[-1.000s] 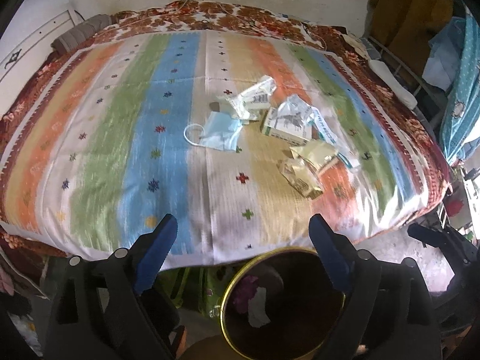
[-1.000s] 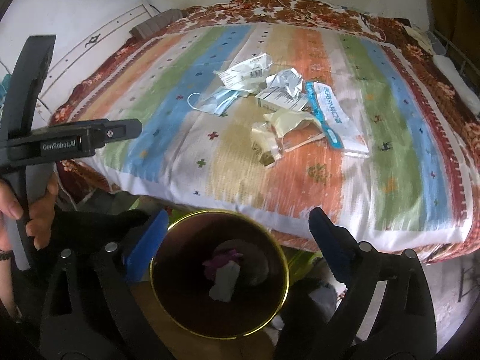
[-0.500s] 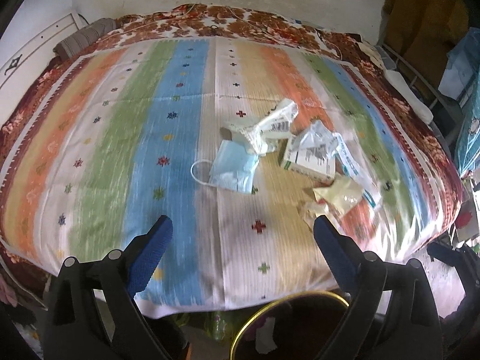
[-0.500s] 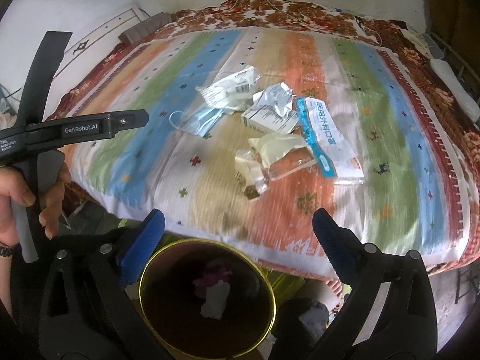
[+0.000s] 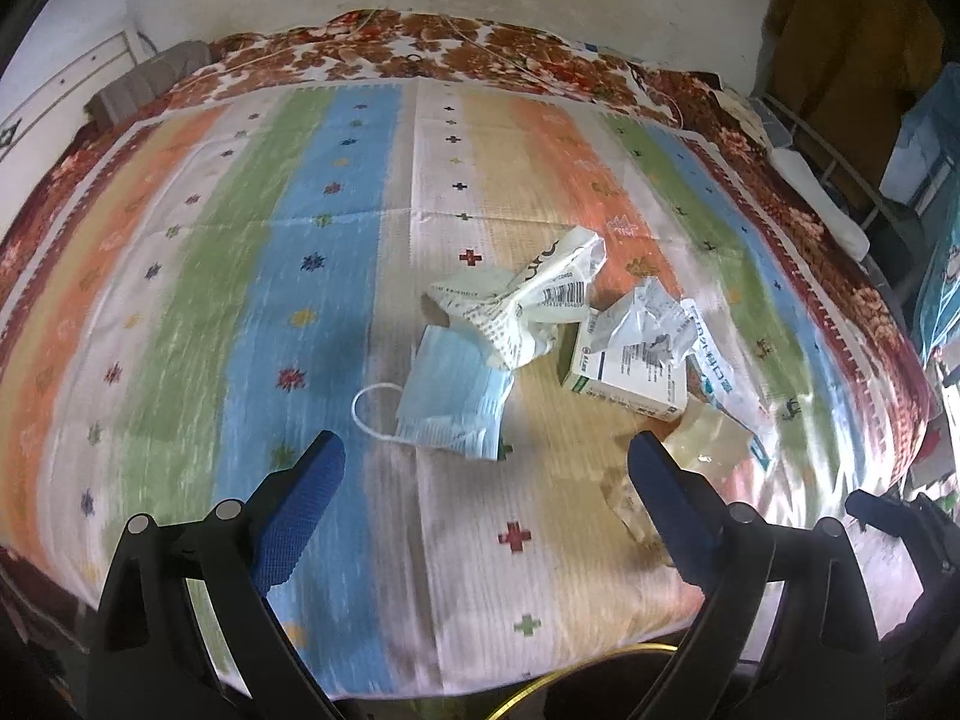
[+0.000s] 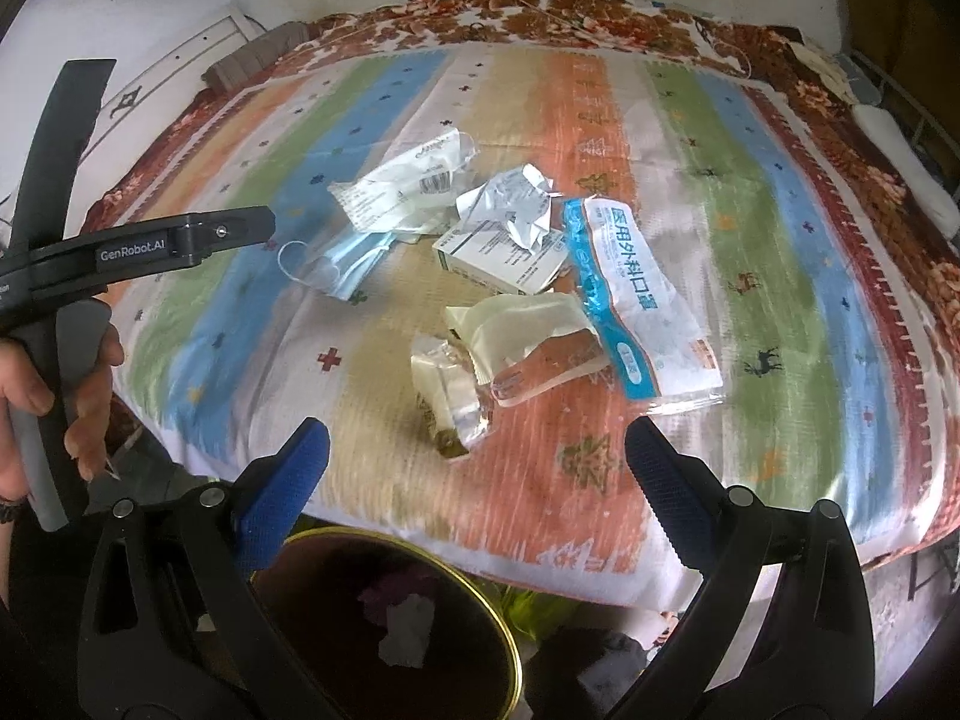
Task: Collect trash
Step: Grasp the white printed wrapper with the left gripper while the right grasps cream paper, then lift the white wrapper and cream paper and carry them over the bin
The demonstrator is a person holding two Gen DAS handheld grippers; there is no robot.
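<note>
Trash lies in a heap on the striped bedspread point(image 5: 180, 300): a blue face mask point(image 5: 453, 393) point(image 6: 348, 264), a crumpled white wrapper point(image 5: 528, 300) point(image 6: 408, 186), a white and green carton point(image 5: 624, 369) point(image 6: 504, 258), a blue-edged mask packet point(image 6: 642, 300) and cream and clear wrappers point(image 6: 510, 348). My left gripper point(image 5: 483, 480) is open and empty, just short of the mask. My right gripper point(image 6: 477, 456) is open and empty, near the clear wrappers. A gold-rimmed bin point(image 6: 420, 546) with scraps inside stands below the bed edge.
A floral blanket point(image 5: 480, 54) lies at the far end against a pale wall. A metal rack point(image 5: 840, 168) with bags stands on the right. The left gripper's handle point(image 6: 150, 249) and a hand show at the left of the right wrist view.
Both grippers have moved forward over the bed toward the trash heap. The bin has slid down toward the lower frame edge in both views. Both grippers stay open.
</note>
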